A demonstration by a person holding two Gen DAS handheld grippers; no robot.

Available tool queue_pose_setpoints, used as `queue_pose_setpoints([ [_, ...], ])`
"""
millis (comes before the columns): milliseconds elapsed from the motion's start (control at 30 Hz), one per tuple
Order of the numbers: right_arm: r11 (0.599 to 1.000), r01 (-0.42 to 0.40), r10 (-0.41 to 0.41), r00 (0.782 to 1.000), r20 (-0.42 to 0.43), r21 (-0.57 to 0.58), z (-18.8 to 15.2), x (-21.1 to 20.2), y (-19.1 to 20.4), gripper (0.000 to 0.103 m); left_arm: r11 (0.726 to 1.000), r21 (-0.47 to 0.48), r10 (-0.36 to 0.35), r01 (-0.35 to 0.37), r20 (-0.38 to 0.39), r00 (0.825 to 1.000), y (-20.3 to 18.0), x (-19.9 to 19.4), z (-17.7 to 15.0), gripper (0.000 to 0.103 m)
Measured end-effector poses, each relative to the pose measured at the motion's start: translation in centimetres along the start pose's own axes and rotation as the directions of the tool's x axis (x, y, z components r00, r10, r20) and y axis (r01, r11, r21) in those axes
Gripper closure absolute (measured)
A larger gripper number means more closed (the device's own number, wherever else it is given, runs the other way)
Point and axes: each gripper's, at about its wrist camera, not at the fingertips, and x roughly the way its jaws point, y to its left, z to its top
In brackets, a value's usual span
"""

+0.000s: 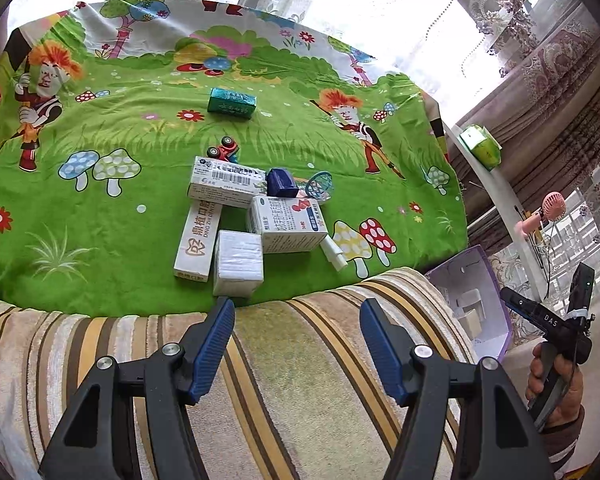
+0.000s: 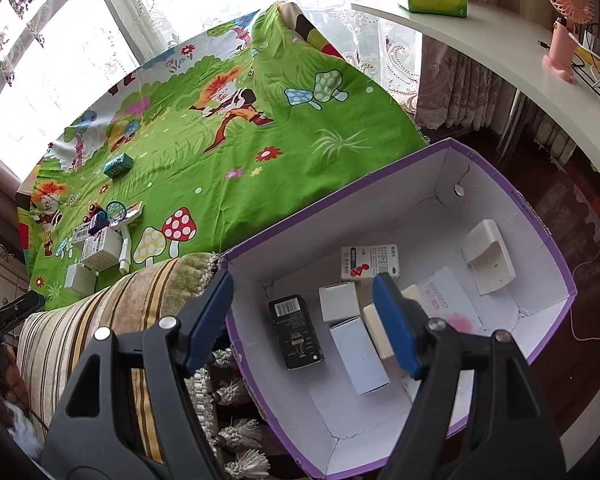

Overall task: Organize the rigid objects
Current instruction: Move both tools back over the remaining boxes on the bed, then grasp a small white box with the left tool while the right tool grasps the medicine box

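Fingers: left released, boxes beyond | right released above purple box

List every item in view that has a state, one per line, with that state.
left gripper: open, empty, over the striped cushion.
right gripper: open, empty, above the purple box.
purple box: open-topped, partly filled with small boxes.
black box: lying flat inside the purple box.
pile of cartons: still on the green cloth.
teal box: alone on the cloth, apart from the pile.
toy car: tipped over, wheels showing.
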Motion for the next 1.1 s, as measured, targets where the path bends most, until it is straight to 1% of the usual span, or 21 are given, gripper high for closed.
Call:
queue_pose_setpoints([
  [133,0.999,-0.016,0.015,1.0,-0.02,-0.04,-0.1,0.8,2.0,0.028,0.998,0.005,0.069,-0.069,-0.019,0.997,0.7,0.7,0.8,0.037],
  [300,0.995,-0.038,0.034,0.999,-0.038,-0.089,-0.2,1.5,4.5,0.028,0.989,0.032,0.148,-0.146,-0.07,0.987,0.8,2.7,1.9,0.037],
  [500,0.987,-0.064,0.057,0.997,-0.053,-0.145,0.1,2.3,7.6,0.028,0.979,0.054,0.201,-0.196,-0.135,0.97,0.7,5.5,2.8,0.037],
  [733,0.971,-0.092,0.077,0.994,-0.073,-0.22,0.5,3.4,11.3,0.027,0.966,0.071,0.256,-0.247,-0.163,0.953,0.9,7.2,3.5,0.038],
  [800,0.965,-0.099,0.082,0.993,-0.08,-0.244,0.5,3.8,12.5,0.027,0.965,0.078,0.262,-0.252,-0.172,0.949,0.9,7.6,3.5,0.047],
  [833,0.961,-0.105,0.086,0.993,-0.084,-0.254,0.5,4.0,13.1,0.027,0.965,0.079,0.262,-0.252,-0.178,0.948,1.0,7.8,3.5,0.049],
  [867,0.958,-0.11,0.089,0.992,-0.087,-0.266,0.5,4.1,13.7,0.027,0.965,0.078,0.26,-0.25,-0.184,0.948,1.1,8.0,3.5,0.054],
  [967,0.946,-0.122,0.096,0.99,-0.098,-0.299,0.5,4.5,15.4,0.027,0.971,0.065,0.239,-0.231,-0.198,0.951,1.5,8.4,3.4,0.067],
  [1100,0.929,-0.134,0.103,0.989,-0.109,-0.344,0.3,5.0,17.7,0.026,0.979,0.041,0.204,-0.2,-0.189,0.96,1.9,7.9,3.3,0.067],
])
